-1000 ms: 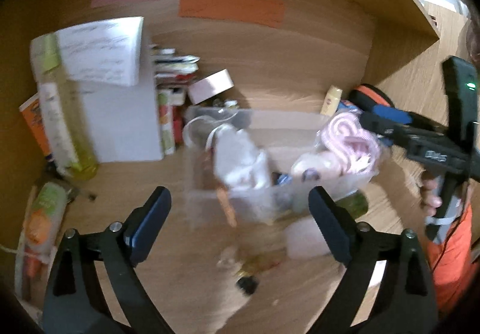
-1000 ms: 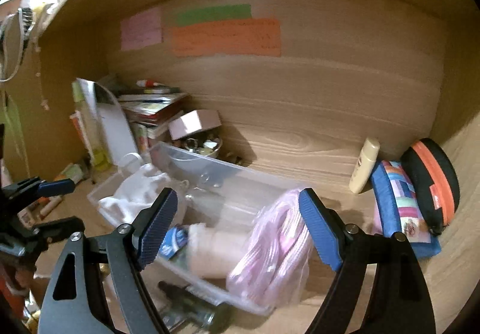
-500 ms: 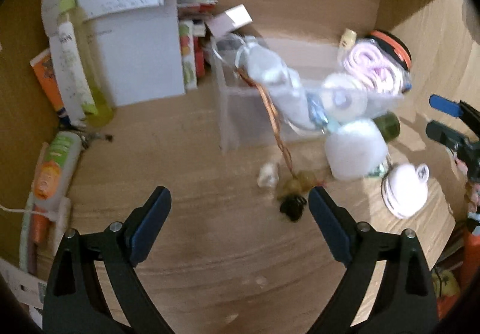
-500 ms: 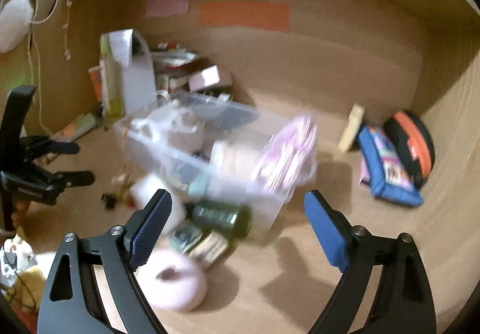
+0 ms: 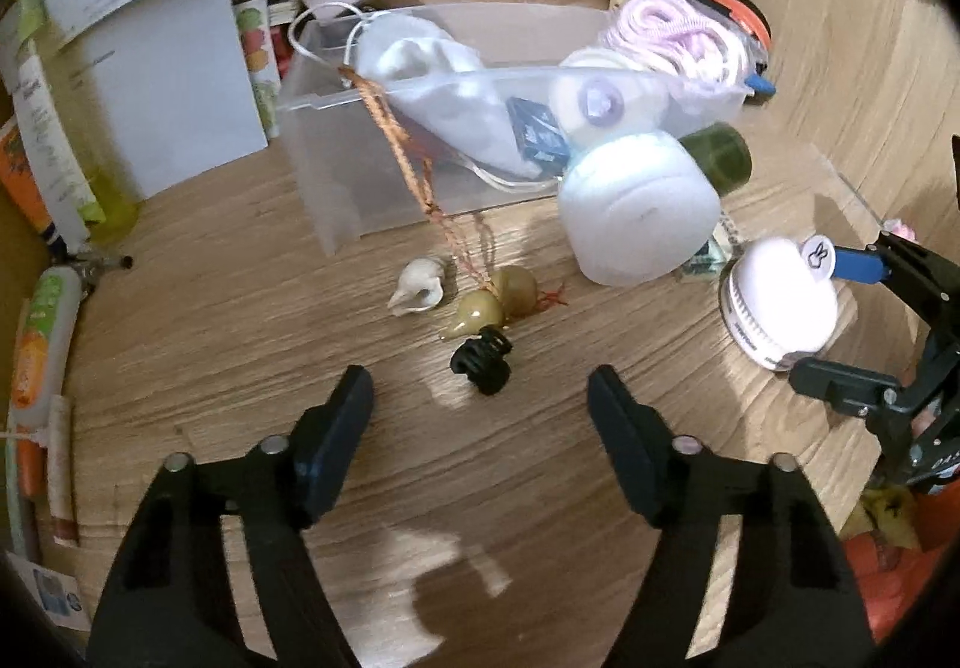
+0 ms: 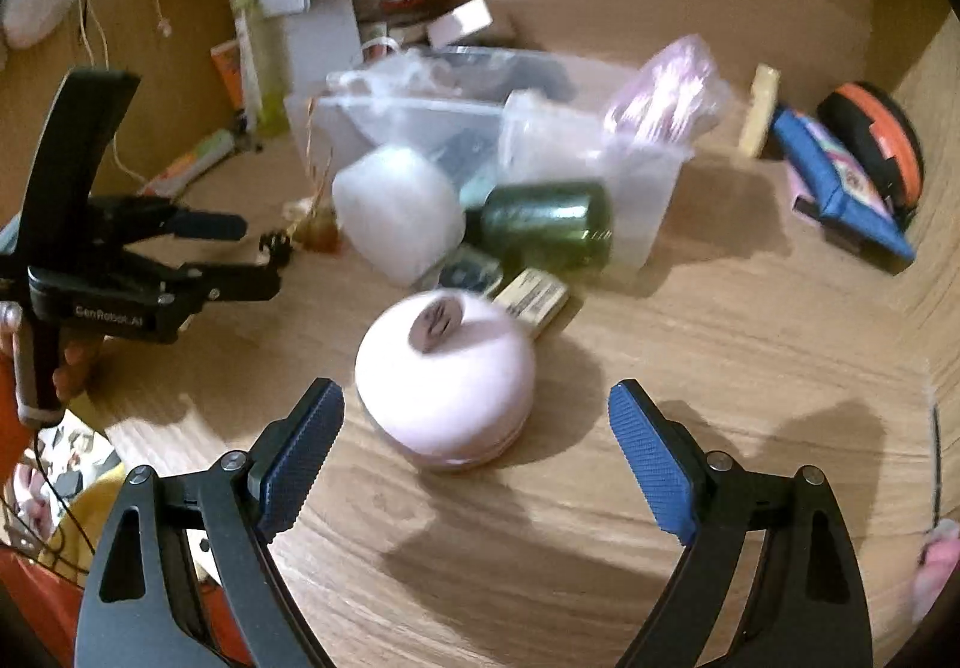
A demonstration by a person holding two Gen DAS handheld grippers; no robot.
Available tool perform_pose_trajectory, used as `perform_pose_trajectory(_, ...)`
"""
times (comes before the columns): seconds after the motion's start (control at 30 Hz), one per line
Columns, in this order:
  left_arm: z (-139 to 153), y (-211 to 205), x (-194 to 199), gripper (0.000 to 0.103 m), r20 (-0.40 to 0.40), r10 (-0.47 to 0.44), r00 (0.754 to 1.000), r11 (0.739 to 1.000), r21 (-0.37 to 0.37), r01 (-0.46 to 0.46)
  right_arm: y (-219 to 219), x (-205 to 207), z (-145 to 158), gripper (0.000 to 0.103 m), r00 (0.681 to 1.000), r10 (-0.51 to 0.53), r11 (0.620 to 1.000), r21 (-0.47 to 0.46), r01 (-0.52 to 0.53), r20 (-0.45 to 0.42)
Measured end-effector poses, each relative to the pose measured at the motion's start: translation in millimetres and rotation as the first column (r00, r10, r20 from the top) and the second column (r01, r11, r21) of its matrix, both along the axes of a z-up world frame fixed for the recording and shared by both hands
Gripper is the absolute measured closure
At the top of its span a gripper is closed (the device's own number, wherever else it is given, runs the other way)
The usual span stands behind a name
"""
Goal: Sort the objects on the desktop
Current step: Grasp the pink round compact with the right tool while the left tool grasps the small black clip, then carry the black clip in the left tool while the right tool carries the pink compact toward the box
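We have the left gripper (image 5: 480, 410) above the desk (image 5: 210, 356) with its jaws closing and nothing between them yet; the black clip (image 5: 482, 366) lies just ahead of the fingertips, beside two yellowish gourds (image 5: 495, 302) on a red cord and a small shell (image 5: 418, 288). Our right gripper (image 6: 477, 431) is spread wide and empty, with the pink round case (image 6: 444, 377) sitting near its fingertips, slightly left of centre.

The clip looks light and stiff, with teeth that could snag (we would pinch it across its body, not the prongs). The case looks smooth and domed, so likely slippery on top; we judge the flat rim band low on its side to be the better hold.

The clear bin (image 5: 336, 170) lies tipped, its contents spilling: a white pouch (image 5: 438, 86), a white foam lump (image 5: 639, 212), a green jar (image 5: 723, 161).

A second ago the bin stood upright with everything inside, and both grippers were at the bin itself. Since then both have dropped towards the desk, and the left jaws have narrowed.
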State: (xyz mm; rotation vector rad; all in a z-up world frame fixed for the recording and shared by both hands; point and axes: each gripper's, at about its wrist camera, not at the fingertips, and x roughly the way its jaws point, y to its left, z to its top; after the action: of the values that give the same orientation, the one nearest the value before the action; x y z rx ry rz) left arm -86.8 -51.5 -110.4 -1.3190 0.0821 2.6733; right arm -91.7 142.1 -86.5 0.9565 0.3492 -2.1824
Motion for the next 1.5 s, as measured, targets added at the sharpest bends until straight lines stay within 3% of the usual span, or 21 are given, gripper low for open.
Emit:
perform_pose_trajectory(0.23,-1.5,-2.1,-7.9,0.055,-0.018,0.017,1.000,1.000,-0.016,-0.017,-1.0,-4.9,-9.7,0.018,0.999,-0.014,0.999,-0.043,0.016,0.043)
perform_pose_trajectory(0.37,-1.0,-0.9,-7.1,0.073,-0.040,0.013,0.999,0.999,-0.028,-0.014,-5.1,-2.5,-9.3,0.041,0.999,0.001,0.997,-0.081,0.003,0.040)
perform_pose_trajectory(0.43,-0.9,1.6,-5.4,0.083,-0.050,0.003,0.999,0.999,-0.040,-0.005,-6.8,-1.3,-9.7,0.042,1.000,-0.001,0.997,-0.077,0.003,0.024)
perform_pose_trajectory(0.87,7.2,-6.5,9.0,0.083,-0.076,0.021,0.997,0.999,-0.025,-0.023,9.9,-5.1,8.6,0.042,1.000,0.001,0.995,-0.104,0.001,0.018)
perform_pose_trajectory(1.17,54.3,-14.1,25.7,0.083,-0.208,0.038,0.977,0.999,0.025,-0.034,22.2,-21.2,51.8,0.042,0.998,-0.003,0.991,-0.136,-0.005,-0.061)
perform_pose_trajectory(1.5,84.2,-11.4,8.1,0.083,-0.291,0.016,0.957,0.996,0.084,0.009,6.1,-41.9,86.3,0.042,0.989,0.042,0.986,-0.153,-0.064,-0.140)
